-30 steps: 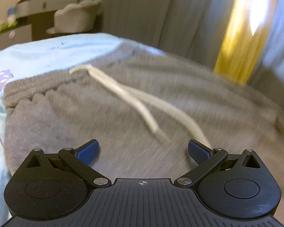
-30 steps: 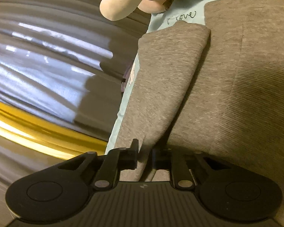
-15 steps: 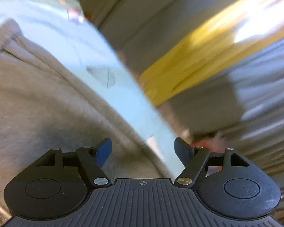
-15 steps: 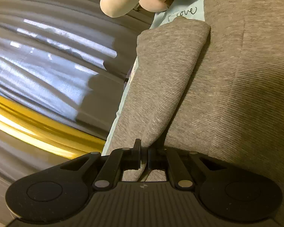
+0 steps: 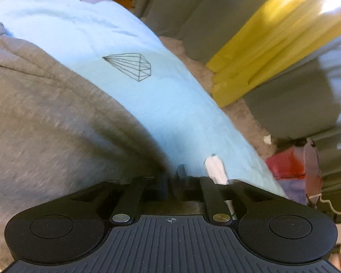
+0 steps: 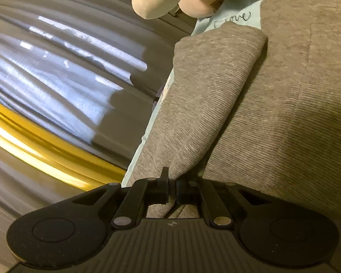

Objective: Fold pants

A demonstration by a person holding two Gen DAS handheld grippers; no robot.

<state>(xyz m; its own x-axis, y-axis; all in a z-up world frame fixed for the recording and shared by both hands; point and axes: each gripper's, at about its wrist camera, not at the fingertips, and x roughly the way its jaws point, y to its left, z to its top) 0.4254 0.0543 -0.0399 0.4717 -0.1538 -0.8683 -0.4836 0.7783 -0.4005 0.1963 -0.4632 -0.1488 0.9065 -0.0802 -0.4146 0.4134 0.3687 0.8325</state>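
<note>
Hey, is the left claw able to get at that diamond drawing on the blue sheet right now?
Probably yes, but not freely: the sheet around the diamond lies bare ahead of the left claw, yet that claw is shut on the pants edge and would drag them along.

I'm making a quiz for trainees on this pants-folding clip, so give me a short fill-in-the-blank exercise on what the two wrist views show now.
1. The pants are ____ in colour.
2. They lie on a light ____ sheet.
3. The line drawing printed on the sheet shows a ____.
4. The right gripper is shut on a fold of the ____.

Missing words: grey; blue; diamond; pants
</note>
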